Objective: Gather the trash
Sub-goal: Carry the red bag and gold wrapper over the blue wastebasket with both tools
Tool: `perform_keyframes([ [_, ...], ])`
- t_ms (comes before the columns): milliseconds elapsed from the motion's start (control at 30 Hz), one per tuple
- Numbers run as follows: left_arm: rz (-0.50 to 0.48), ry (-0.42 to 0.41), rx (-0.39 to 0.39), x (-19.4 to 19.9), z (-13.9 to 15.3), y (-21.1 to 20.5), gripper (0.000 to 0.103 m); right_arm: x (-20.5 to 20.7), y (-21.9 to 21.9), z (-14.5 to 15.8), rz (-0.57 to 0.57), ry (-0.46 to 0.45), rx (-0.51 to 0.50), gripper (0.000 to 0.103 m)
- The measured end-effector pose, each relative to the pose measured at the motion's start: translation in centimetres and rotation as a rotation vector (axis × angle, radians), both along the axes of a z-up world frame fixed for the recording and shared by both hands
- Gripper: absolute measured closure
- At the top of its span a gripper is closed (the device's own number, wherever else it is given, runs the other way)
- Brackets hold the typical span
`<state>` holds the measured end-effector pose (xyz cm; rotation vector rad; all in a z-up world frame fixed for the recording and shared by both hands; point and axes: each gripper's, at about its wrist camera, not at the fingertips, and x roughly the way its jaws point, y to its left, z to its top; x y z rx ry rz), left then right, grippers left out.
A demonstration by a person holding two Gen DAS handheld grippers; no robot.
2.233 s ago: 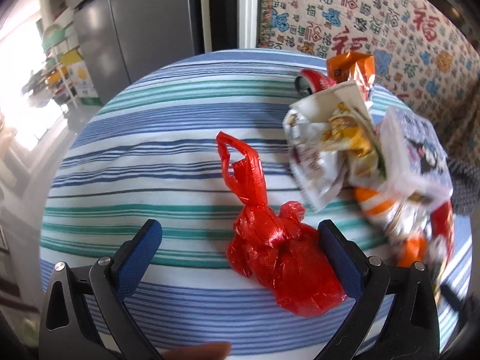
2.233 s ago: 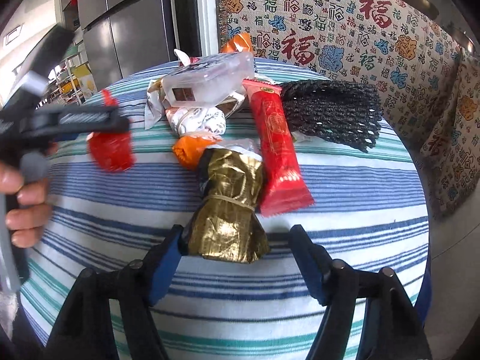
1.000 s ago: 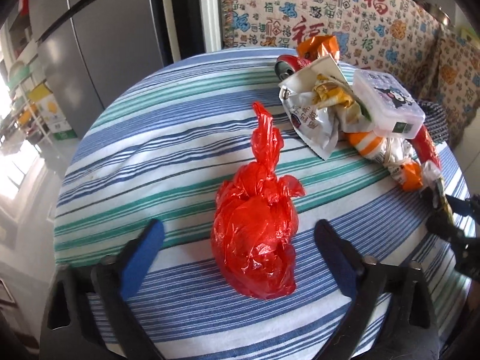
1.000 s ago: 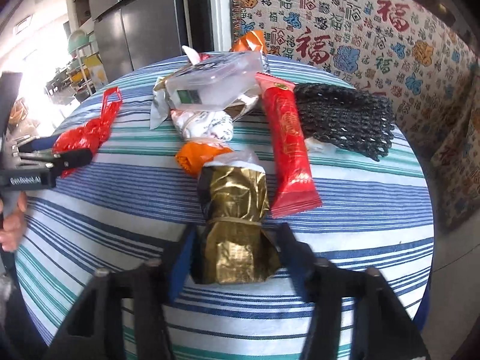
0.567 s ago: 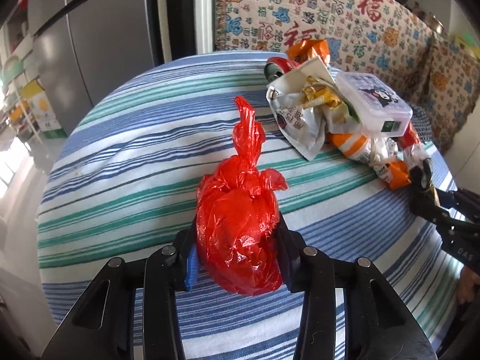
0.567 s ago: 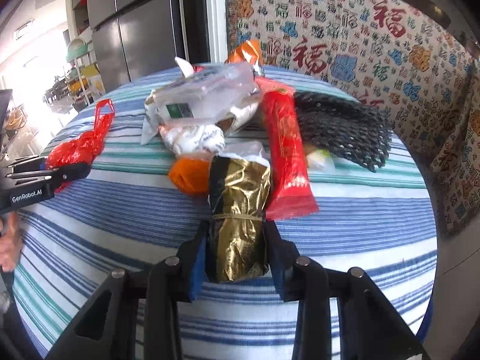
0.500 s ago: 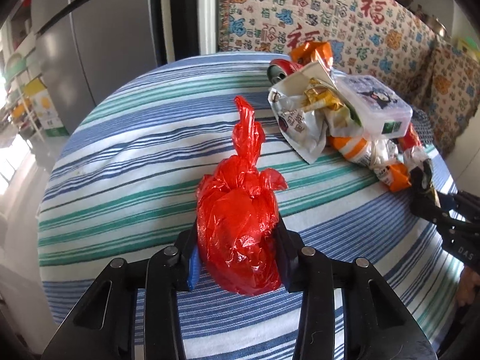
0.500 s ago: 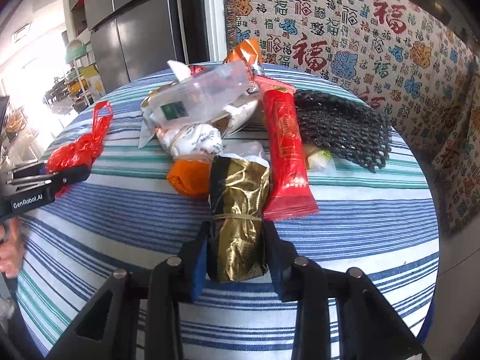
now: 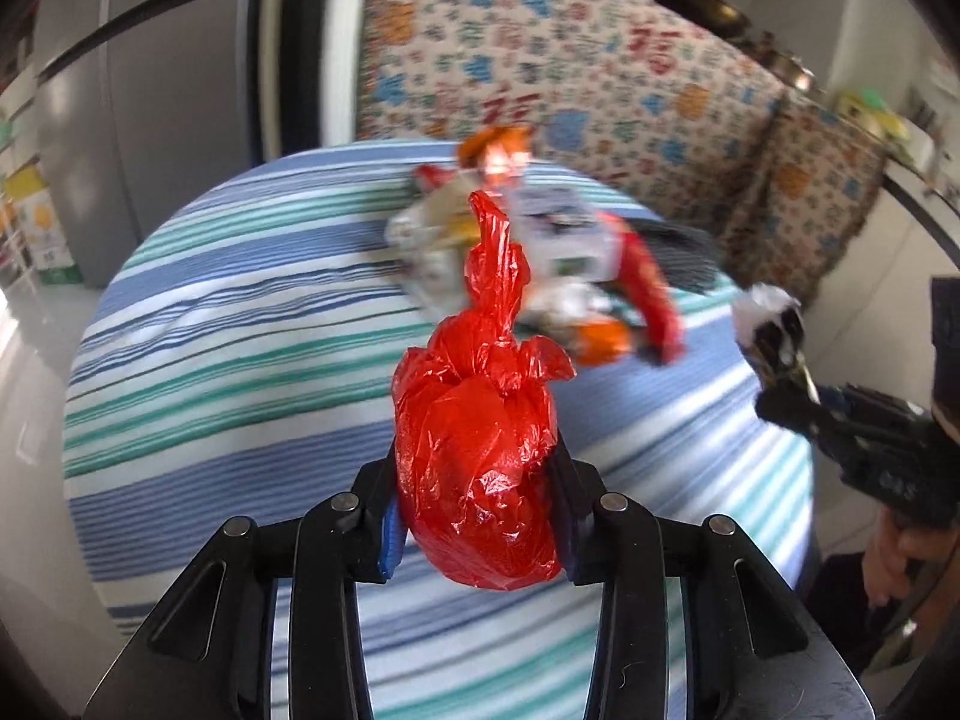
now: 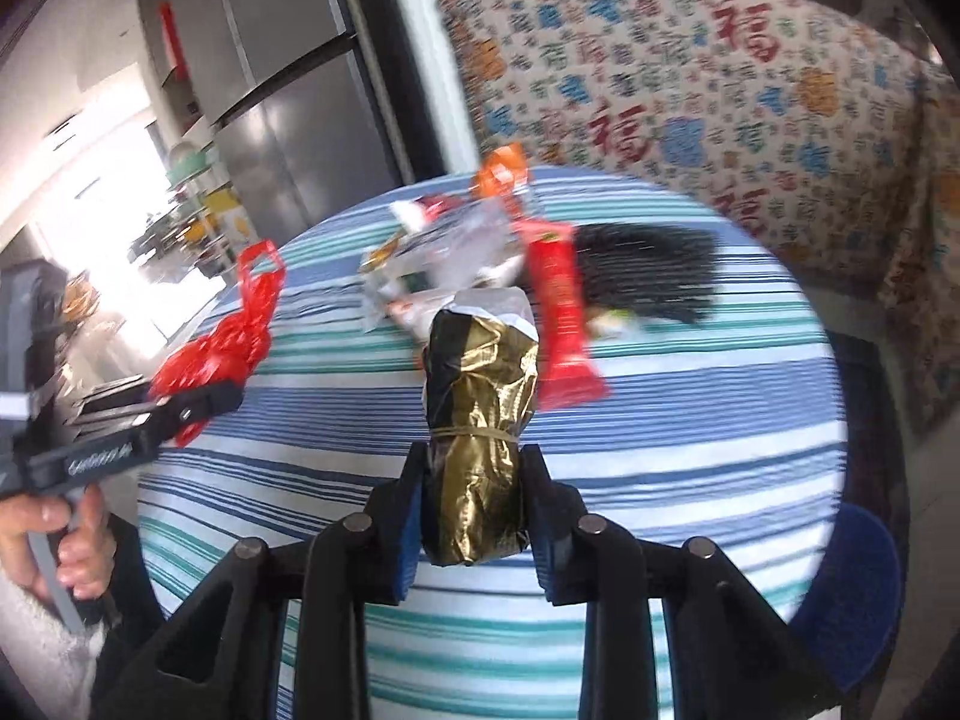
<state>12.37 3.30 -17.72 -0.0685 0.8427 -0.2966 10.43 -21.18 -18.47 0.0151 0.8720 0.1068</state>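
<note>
Your left gripper (image 9: pixel 477 501) is clamped on the red bag (image 9: pixel 477 450), held above the striped tablecloth (image 9: pixel 228 360). Your right gripper (image 10: pixel 474 516) pinches the gold wrapper (image 10: pixel 477 420) over the same round table. The remaining trash pile (image 10: pixel 480 258) sits at the far side, blurred, beside a black mesh (image 10: pixel 648 276). Behind stand a patterned cover (image 10: pixel 690 90) and a grey fridge (image 10: pixel 288 96).
</note>
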Motion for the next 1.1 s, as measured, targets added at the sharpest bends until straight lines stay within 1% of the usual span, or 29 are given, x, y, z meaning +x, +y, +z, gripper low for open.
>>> perform_keyframes([
  [67, -0.041, -0.011, -0.005, -0.3, 0.5, -1.9, 0.064, -0.8, -1.5, 0.8, -0.034, -0.014, -0.011, 0.073],
  [200, -0.166, -0.038, -0.037, -0.4, 2.4, -7.8, 0.064, -3.0, -6.0, 2.8, -0.128, -0.024, -0.054, 0.073],
  [267, -0.22, -0.049, -0.062, -0.5, 3.4, -10.4, 0.064, -4.2, -9.1, 3.9, -0.178, -0.025, -0.098, 0.073],
  [367, -0.318, -0.051, -0.101, -0.4, 4.5, -15.4, 0.064, -6.6, -14.3, 5.3, -0.271, -0.025, -0.163, 0.073],
  [467, -0.401, -0.052, -0.101, -0.2, 4.9, -20.9, 0.064, -8.3, -18.6, 5.5, -0.338, -0.013, -0.198, 0.073],
  [567, -0.471, -0.015, -0.119, 0.4, 4.0, -25.9, 0.064, -9.8, -22.7, 5.2, -0.396, -0.002, -0.2, 0.073],
  [700, -0.546, 0.028, -0.085, 1.0, 1.8, -32.6, 0.064, -10.8, -27.8, 4.2, -0.451, 0.014, -0.152, 0.073],
  [800, -0.585, 0.074, -0.084, 1.7, -0.3, -36.3, 0.064, -11.0, -30.6, 3.4, -0.459, 0.018, -0.121, 0.073],
  [967, -0.605, 0.128, -0.066, 2.4, -3.3, -40.1, 0.063, -11.3, -34.1, 1.2, -0.492, 0.017, -0.072, 0.073],
  [1100, -0.618, 0.152, -0.047, 2.8, -5.3, -42.8, 0.063, -11.4, -35.9, -0.8, -0.504, 0.058, -0.052, 0.073],
])
